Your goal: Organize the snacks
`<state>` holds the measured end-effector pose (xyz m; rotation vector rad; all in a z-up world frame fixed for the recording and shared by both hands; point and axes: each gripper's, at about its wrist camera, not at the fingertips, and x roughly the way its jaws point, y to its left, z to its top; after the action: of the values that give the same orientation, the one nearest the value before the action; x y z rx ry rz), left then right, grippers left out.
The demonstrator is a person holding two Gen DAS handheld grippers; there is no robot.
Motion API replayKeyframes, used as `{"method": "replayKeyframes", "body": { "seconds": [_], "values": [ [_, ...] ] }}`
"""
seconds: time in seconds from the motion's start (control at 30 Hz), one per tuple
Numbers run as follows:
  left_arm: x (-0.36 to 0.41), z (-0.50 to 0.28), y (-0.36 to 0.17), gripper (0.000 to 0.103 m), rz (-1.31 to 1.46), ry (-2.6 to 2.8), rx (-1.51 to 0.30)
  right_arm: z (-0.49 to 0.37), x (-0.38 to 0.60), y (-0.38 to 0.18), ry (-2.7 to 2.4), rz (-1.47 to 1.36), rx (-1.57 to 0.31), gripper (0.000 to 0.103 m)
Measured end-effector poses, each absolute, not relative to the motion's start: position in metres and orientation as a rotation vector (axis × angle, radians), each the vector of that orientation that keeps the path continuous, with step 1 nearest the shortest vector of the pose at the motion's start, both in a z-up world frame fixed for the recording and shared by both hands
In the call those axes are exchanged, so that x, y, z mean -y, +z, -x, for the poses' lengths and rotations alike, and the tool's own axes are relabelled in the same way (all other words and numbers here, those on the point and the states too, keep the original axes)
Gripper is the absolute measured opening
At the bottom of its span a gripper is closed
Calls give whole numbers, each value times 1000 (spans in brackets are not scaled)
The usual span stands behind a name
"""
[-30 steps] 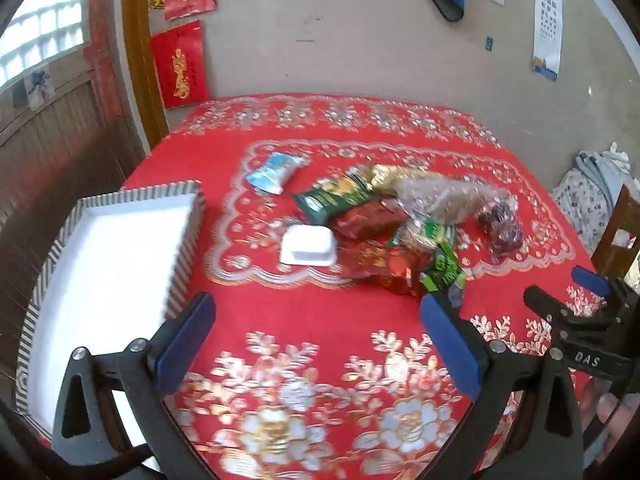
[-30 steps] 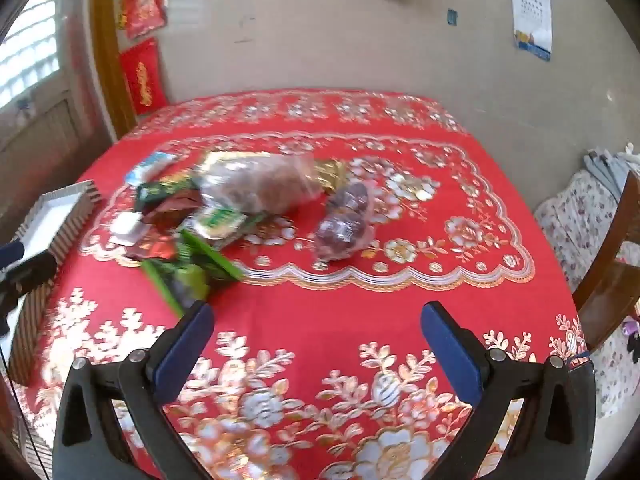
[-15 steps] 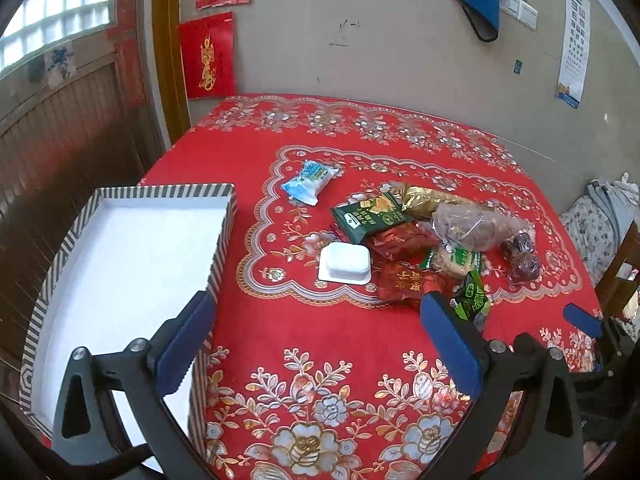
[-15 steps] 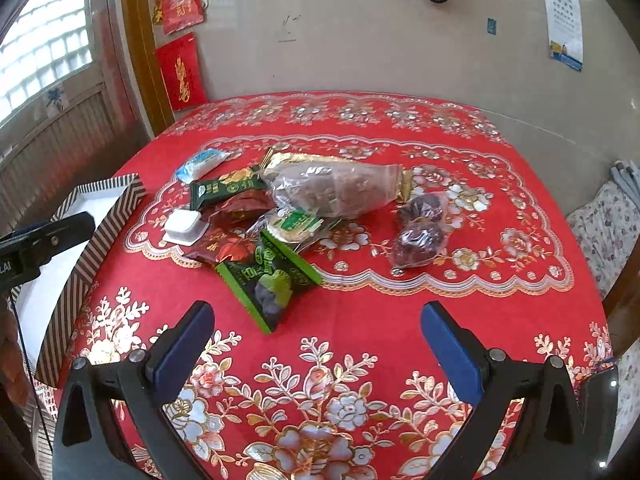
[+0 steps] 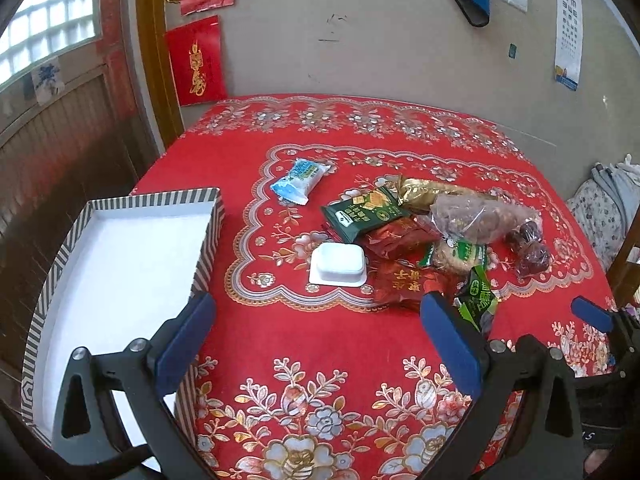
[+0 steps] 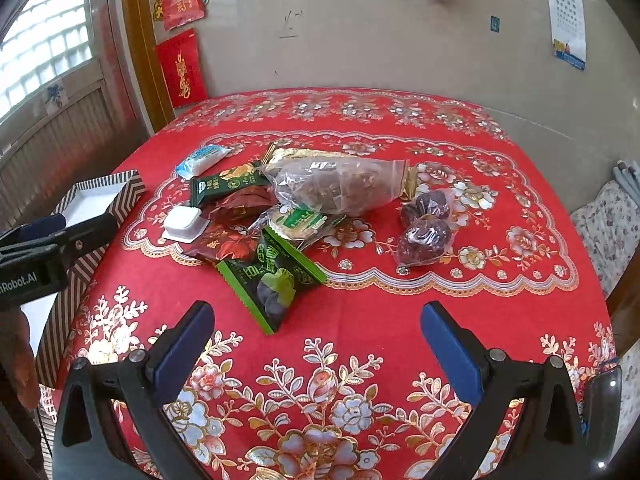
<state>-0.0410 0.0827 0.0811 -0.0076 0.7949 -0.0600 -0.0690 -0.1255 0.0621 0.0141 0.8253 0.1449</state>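
A heap of snack packets lies mid-table: a white tub [image 5: 337, 263], a dark green packet [image 5: 366, 212], a red packet [image 5: 408, 286], a clear bag of brown snacks [image 6: 340, 188], a bright green packet [image 6: 272, 276] and wrapped dates [image 6: 426, 230]. A blue-white packet [image 5: 300, 176] lies apart at the back left. A striped box with a white inside [image 5: 120, 272] sits at the table's left edge. My left gripper [image 5: 316, 344] is open and empty, near the front by the box. My right gripper [image 6: 316, 344] is open and empty, in front of the heap.
The red flowered tablecloth [image 6: 360, 320] covers a round table against a beige wall. A wooden chair [image 5: 628, 256] and a cloth bundle [image 5: 600, 208] stand to the right. Wooden panelling and a window are at the left.
Both views have swung and pulled back, so the heap sits more central. Both grippers stay open and empty; nothing on the table has moved.
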Motion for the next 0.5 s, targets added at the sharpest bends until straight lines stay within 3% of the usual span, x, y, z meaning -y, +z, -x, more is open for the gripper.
{"method": "replayKeyframes", "body": {
  "seconds": [0.5],
  "values": [
    [-72,32,74,102,-20,-59,-793,62,123,55,141,-33,-841,103]
  ]
}}
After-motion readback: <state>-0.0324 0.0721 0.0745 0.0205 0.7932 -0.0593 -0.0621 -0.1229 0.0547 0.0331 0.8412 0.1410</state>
